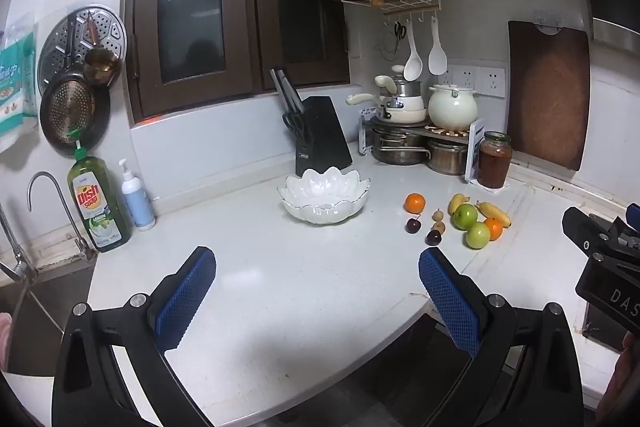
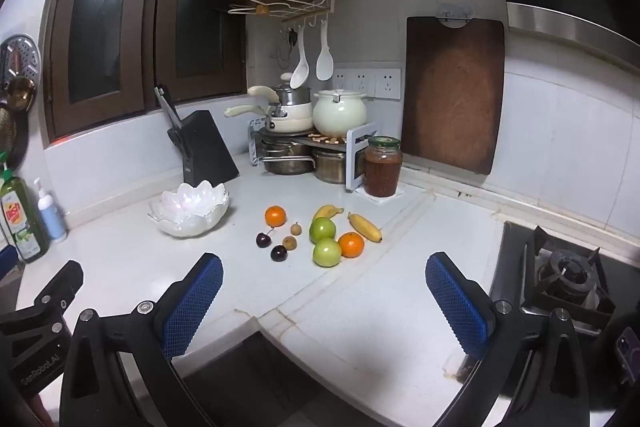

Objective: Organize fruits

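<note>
in the left wrist view the left gripper [image 1: 317,301] hangs over the white counter [image 1: 280,275] with its blue fingers spread wide and nothing between them; the fruits [image 1: 460,221] lie loose on the counter just right of the white petal bowl [image 1: 324,201]. in the right wrist view the right gripper [image 2: 324,303] is likewise wide open and empty, with the fruits [image 2: 320,233] right of the petal bowl [image 2: 190,211] and in front of the jar [image 2: 382,167].

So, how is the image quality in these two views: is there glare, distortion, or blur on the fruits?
Left wrist view: strong fisheye bending at the edges, soft glare on the counter, fruits sharp, for example the green apple. Right wrist view: same curved edges, dark corners, bright reflection inside the white bowl; the orange is clear, with a short soft shadow.
</note>
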`<state>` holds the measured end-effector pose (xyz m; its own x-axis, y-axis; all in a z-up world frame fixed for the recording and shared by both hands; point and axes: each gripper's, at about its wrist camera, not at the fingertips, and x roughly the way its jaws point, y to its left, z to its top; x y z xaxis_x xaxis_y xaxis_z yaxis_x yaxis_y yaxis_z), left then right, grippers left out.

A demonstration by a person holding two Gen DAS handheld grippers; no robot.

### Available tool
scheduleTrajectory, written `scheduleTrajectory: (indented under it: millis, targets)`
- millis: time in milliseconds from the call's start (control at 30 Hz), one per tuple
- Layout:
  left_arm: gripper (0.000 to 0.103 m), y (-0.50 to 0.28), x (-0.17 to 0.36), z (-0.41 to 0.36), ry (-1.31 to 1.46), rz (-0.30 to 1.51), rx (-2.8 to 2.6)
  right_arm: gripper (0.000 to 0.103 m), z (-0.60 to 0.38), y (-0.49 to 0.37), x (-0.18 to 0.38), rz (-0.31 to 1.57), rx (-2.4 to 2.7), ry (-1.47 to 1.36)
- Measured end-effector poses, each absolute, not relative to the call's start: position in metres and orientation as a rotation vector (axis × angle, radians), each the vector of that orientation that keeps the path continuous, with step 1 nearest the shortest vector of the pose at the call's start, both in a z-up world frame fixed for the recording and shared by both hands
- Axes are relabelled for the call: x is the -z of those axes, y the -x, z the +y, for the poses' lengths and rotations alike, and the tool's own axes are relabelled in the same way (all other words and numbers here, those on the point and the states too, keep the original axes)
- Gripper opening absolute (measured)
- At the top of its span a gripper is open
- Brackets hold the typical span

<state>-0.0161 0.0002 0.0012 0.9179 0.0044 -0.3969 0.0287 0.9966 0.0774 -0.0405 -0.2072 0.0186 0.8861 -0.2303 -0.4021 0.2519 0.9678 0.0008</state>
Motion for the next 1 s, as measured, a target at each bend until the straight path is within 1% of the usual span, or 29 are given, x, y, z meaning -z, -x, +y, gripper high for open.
scheduleTrajectory:
  millis: [1000]
  targets:
    - [0.103, 0.039, -0.013, -0.006, -0.071, 0.395, 0.025, 0.103, -0.207, 0.065, -0.026, 0.363, 0.254, -0.034]
